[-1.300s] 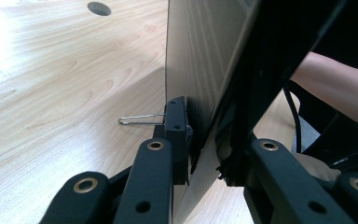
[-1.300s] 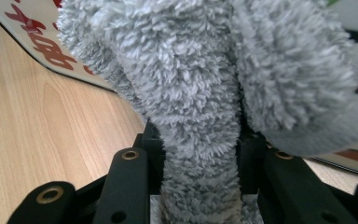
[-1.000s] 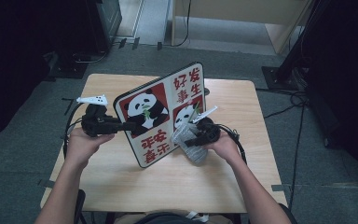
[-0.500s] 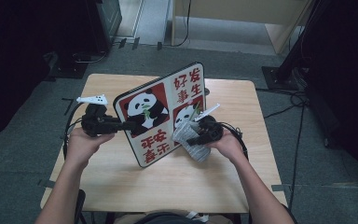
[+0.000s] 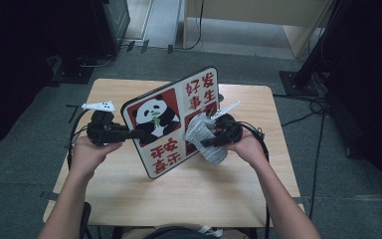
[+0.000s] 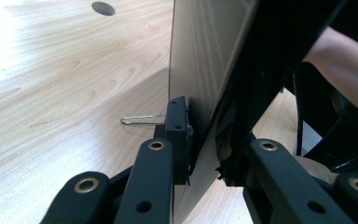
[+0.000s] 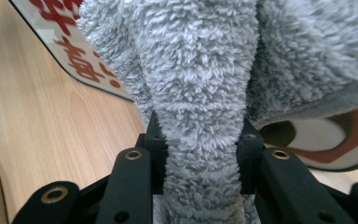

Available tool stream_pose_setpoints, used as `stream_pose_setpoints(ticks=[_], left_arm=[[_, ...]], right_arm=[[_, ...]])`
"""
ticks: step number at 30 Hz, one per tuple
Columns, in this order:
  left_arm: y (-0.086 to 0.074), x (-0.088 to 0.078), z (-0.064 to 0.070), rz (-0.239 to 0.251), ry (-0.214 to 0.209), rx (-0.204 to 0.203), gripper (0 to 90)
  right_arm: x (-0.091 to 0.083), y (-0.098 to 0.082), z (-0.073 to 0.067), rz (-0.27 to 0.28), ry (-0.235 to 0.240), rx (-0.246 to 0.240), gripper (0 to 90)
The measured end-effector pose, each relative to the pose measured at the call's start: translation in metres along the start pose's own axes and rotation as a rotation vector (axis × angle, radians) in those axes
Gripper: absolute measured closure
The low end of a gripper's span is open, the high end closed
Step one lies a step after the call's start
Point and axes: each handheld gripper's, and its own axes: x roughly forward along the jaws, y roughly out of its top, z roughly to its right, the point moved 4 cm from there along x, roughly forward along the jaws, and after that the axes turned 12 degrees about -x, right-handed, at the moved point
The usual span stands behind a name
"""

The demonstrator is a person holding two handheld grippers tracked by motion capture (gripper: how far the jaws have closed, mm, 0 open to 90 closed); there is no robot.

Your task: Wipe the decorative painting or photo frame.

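A panda sign board [image 5: 171, 119] with red characters stands tilted on its lower edge on the wooden table [image 5: 129, 194]. My left gripper [image 5: 133, 133] is shut on the board's left edge; in the left gripper view the jaws [image 6: 205, 135] clamp the thin board [image 6: 200, 70] edge-on, and a thin wire loop [image 6: 142, 120] sticks out beside the left finger. My right gripper [image 5: 208, 141] is shut on a grey fluffy cloth [image 5: 201, 134] that lies against the board's right half. The right gripper view shows the cloth [image 7: 200, 93] squeezed between the pads, with the board [image 7: 74, 60] behind it.
The light wooden table has a cable hole [image 6: 103, 7] near its far side. Black cables [image 5: 74, 137] trail from both grippers over the table edges. Dark equipment and stands [image 5: 323, 55] ring the table on the grey floor.
My right gripper has lifted a little with the grey cloth along the board's face. The left gripper and the board have kept still.
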Motion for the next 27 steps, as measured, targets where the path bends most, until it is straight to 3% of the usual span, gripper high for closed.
stream_pose_setpoints(ticks=[10,27], left_arm=[[0.0,0.0,0.0,0.0,-0.001,0.0,77.7],[0.0,0.0,-0.001,0.0,-0.005,0.001,77.6]], right_arm=[[-0.028,0.029,-0.001,0.023,-0.025,-0.031,66.9],[-0.056,0.081,-0.007,0.039,-0.047,-0.092,66.8]])
